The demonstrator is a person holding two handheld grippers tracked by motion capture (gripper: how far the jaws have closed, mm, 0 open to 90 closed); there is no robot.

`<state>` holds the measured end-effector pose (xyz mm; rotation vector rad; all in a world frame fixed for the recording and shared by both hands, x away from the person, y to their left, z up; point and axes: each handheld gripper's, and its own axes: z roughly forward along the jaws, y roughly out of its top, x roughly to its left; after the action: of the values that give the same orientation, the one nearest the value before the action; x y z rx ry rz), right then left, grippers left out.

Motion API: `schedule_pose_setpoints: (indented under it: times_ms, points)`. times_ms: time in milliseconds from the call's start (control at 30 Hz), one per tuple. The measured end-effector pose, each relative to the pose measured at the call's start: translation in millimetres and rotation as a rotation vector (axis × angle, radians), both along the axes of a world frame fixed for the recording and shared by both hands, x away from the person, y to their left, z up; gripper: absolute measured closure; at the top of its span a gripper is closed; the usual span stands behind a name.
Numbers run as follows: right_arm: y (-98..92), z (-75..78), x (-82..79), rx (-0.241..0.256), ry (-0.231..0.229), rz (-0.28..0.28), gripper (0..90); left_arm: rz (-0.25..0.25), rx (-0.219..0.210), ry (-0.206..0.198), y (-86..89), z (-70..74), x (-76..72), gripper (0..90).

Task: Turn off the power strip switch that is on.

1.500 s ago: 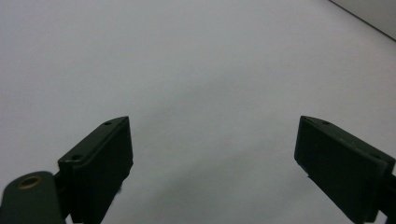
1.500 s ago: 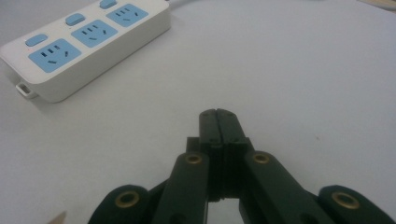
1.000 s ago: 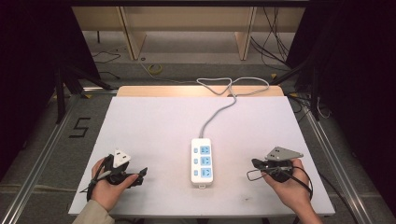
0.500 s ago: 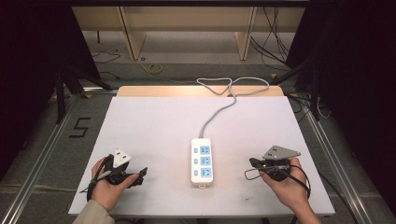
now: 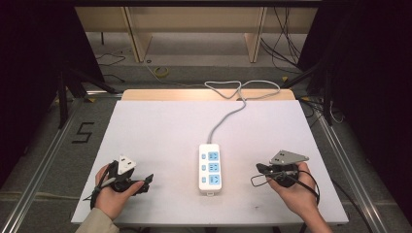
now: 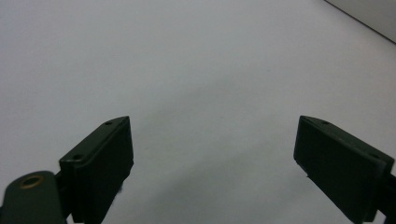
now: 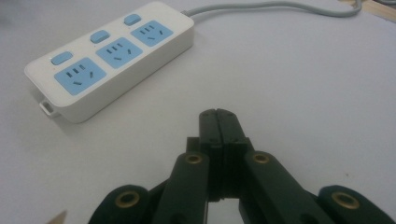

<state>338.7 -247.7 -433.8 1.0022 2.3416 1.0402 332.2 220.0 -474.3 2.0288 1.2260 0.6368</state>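
I hold both tongs low near the front edge of the white bench (image 5: 160, 126), with the white three-socket power strip with blue faces and blue switches (image 5: 210, 167) lying between them, its grey cable (image 5: 228, 114) running off toward the far edge. Over the last second almost nothing has shifted: the left tongs (image 5: 145, 182) sit where they were at the front left corner, jaws spread wide over bare bench surface, while the right tongs (image 7: 218, 122) have only crept slightly toward the strip and stay pressed together on nothing. In the right gripper view the strip (image 7: 109, 58) lies ahead and to the left, near but apart from the tips. I judge this as the start of an approach; the strip is untouched.
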Motion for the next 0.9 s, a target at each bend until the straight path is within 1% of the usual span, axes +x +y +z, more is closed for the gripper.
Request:
schedule_pose_setpoints:
  times_ms: [900]
  points:
    - [15.4, 2.8, 3.9, -0.007, -0.003, 0.035, 90.0, 0.001, -0.001, -0.002, -0.7, 0.1, -0.1, 11.7]
